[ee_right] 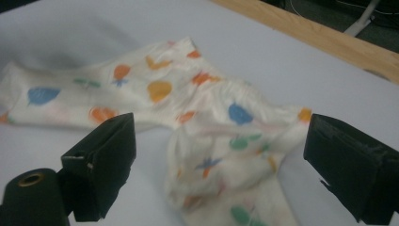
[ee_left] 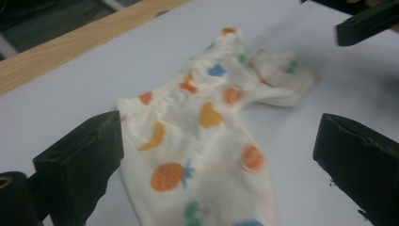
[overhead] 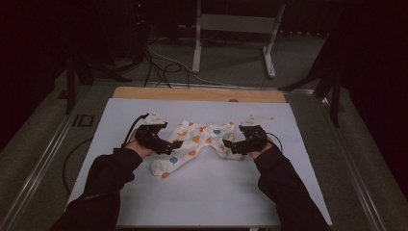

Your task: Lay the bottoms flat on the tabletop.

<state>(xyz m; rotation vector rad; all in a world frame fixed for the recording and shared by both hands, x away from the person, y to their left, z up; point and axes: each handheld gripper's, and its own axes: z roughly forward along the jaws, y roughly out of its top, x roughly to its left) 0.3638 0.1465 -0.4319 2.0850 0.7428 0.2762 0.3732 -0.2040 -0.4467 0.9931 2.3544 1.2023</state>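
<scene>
A small pair of white baby trousers (overhead: 195, 144) printed with orange, blue and green fruit lies spread on the white table top (overhead: 202, 202). My left gripper (overhead: 174, 145) hovers over its left leg, jaws wide apart, with the cloth (ee_left: 197, 136) lying flat between them. My right gripper (overhead: 226, 144) is at the right leg, also open, and the rumpled leg (ee_right: 226, 155) sits between its jaws without being pinched. The tip of the right gripper (ee_left: 367, 21) shows at the top right of the left gripper view.
A wooden strip (overhead: 197, 94) runs along the table's far edge. Beyond it are cables (overhead: 159, 67) on the floor and a metal frame (overhead: 235, 33). Dark stands (overhead: 332, 82) rise at both sides. White surface extends in front of the garment.
</scene>
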